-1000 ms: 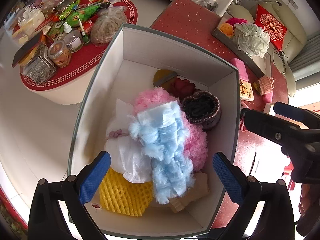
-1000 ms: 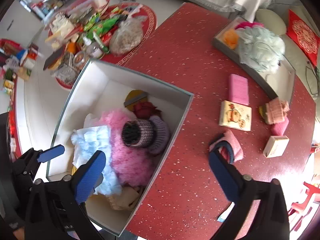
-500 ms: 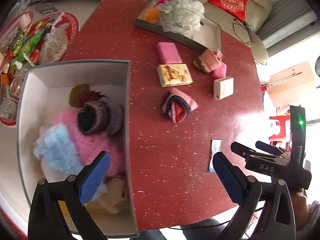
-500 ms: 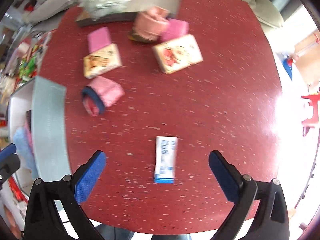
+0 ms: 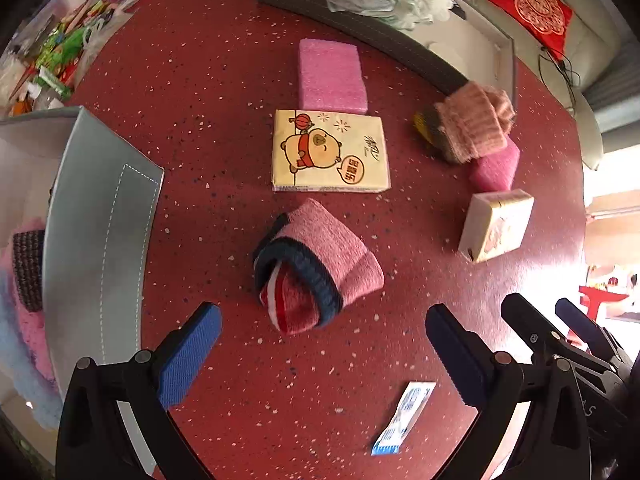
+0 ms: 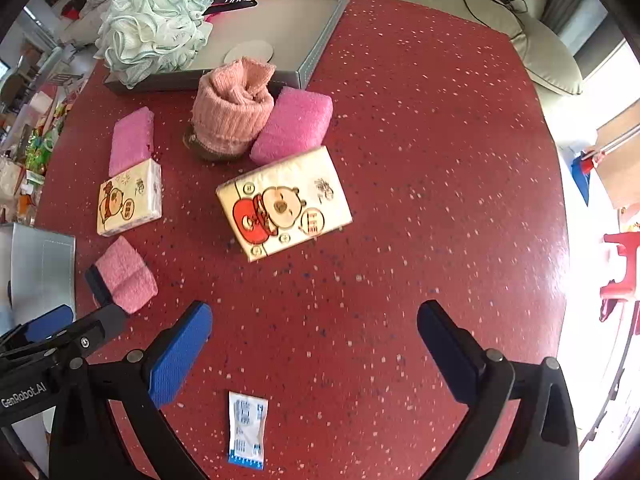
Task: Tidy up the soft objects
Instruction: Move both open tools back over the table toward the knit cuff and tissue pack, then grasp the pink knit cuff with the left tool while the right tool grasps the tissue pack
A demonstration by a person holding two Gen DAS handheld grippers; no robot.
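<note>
Grey box (image 5: 100, 232) is cut off, contents mostly hidden.

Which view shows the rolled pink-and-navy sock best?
The left wrist view: the sock lies near centre, just ahead of the open left tool, with its navy cuff and red-striped inside visible. In the right wrist view the sock sits small at the left edge, its lower end partly hidden by the left tool.
</note>
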